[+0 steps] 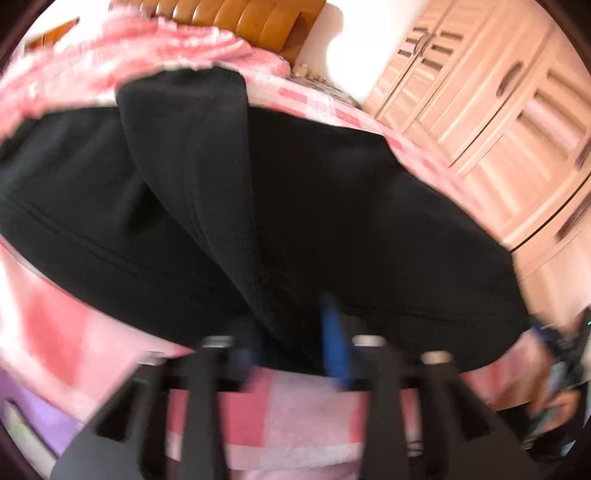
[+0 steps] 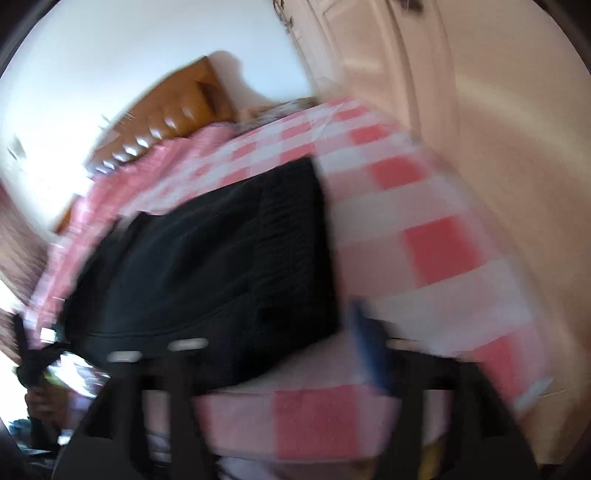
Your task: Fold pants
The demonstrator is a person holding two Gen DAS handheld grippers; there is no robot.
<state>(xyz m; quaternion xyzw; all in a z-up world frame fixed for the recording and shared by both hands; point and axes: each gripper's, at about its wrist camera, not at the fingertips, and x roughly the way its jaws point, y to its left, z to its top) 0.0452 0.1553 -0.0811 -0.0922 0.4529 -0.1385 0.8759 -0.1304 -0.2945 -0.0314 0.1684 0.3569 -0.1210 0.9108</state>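
The black pants [image 1: 229, 192] lie across a pink-and-white checked bed cover [image 1: 295, 421]. One leg is folded over and runs from the far side toward my left gripper [image 1: 295, 350]. That gripper is shut on a fold of the pants, with a blue finger [image 1: 334, 343] beside the cloth. In the right wrist view the pants [image 2: 207, 258] lie to the left, and my right gripper [image 2: 280, 354] sits at their near edge. Only its blue right finger [image 2: 369, 350] shows clearly; the left one is lost in black cloth and blur. Both views are motion-blurred.
A tan padded headboard [image 1: 236, 22] stands at the far end of the bed. A light wooden wardrobe [image 1: 498, 122] lines the right side. In the right wrist view the bed's right edge [image 2: 491, 258] runs close to the pale wardrobe front [image 2: 498, 110].
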